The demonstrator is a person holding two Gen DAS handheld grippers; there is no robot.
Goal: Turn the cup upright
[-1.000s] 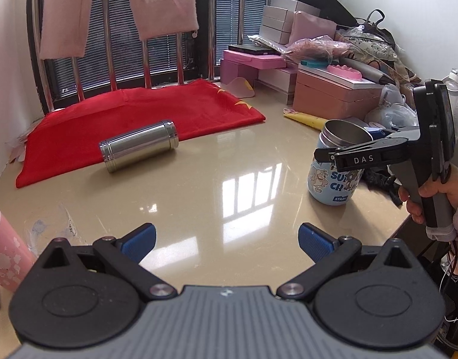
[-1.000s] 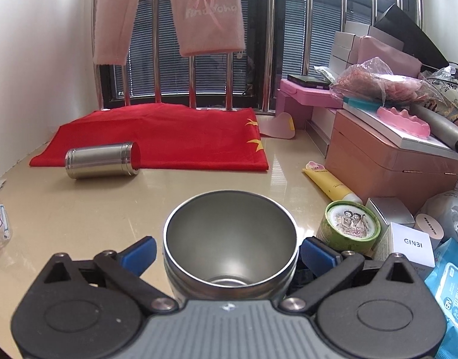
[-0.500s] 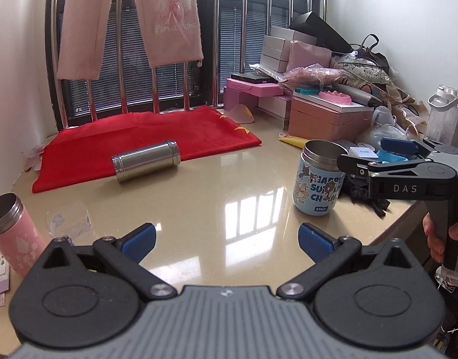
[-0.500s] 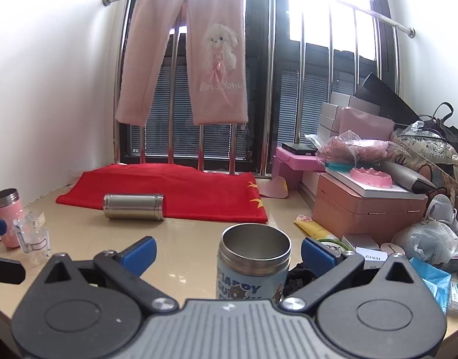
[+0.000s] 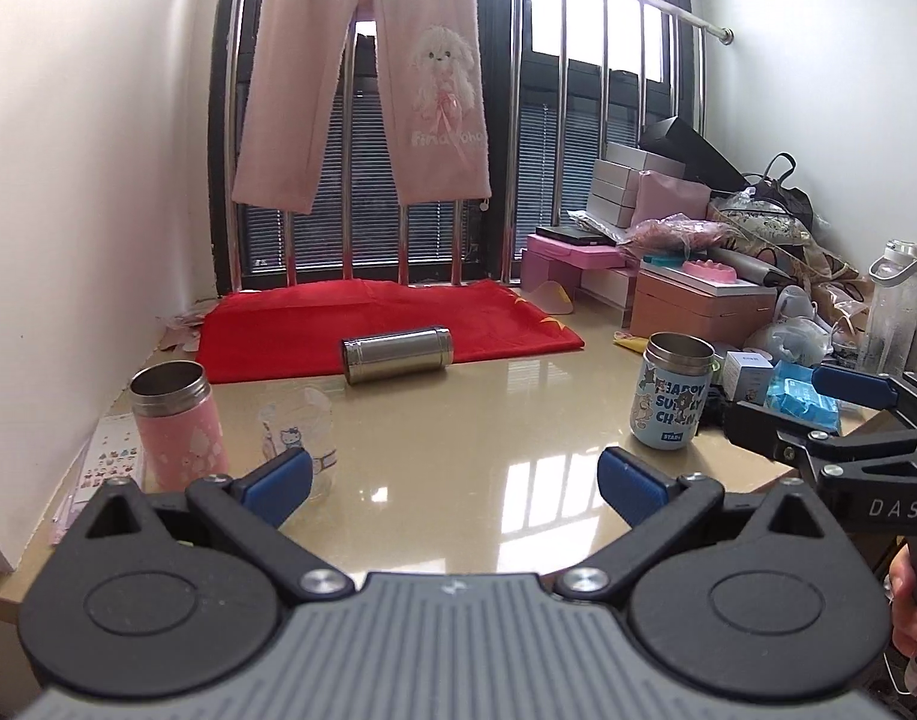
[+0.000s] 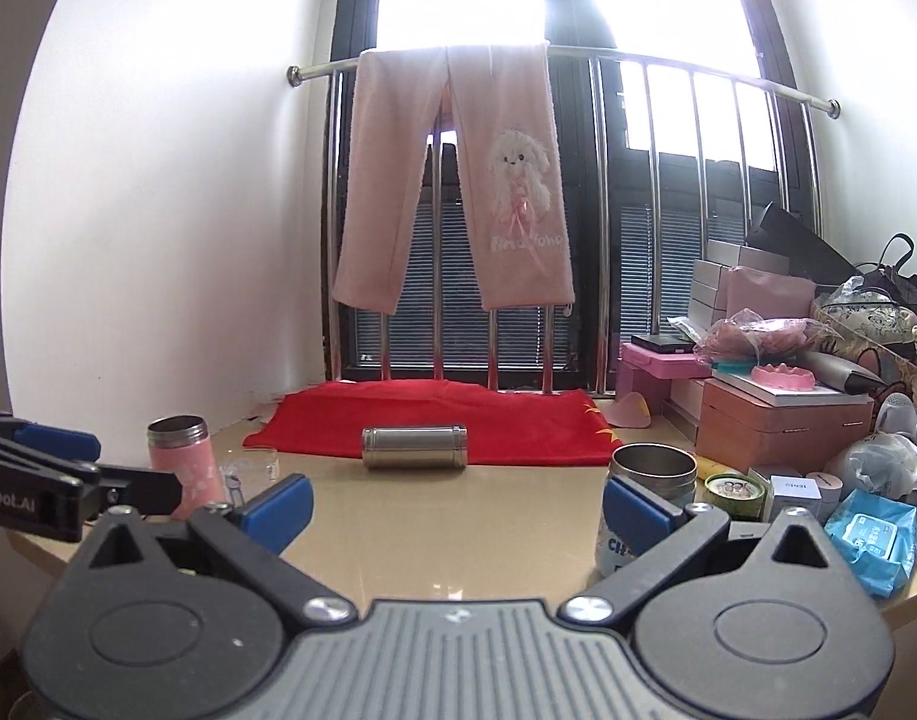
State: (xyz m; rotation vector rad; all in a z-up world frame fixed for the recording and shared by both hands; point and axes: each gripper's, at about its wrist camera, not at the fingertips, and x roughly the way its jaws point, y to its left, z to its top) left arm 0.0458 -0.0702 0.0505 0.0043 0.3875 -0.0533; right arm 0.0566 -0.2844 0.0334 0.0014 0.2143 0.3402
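Observation:
A light blue cartoon cup [image 5: 673, 397] with a steel rim stands upright, mouth up, at the right of the beige table [image 5: 458, 456]. In the right wrist view the cup [image 6: 650, 474] sits partly behind my right fingertip. My left gripper [image 5: 452, 480] is open and empty, back from the table's front edge. My right gripper [image 6: 455, 507] is open and empty, drawn back from the cup; it also shows at the right of the left wrist view [image 5: 842, 414].
A steel cylinder [image 5: 397, 354] lies on its side by a red cloth [image 5: 374, 324]. A pink tumbler [image 5: 175, 425] and a clear glass [image 5: 299, 420] stand at the left. Boxes, bags and a water bottle [image 5: 893, 306] crowd the right side.
My right gripper has let go of the blue cup and pulled back from it; the cup stays standing upright. Both grippers have drawn back and tilted up from the table.

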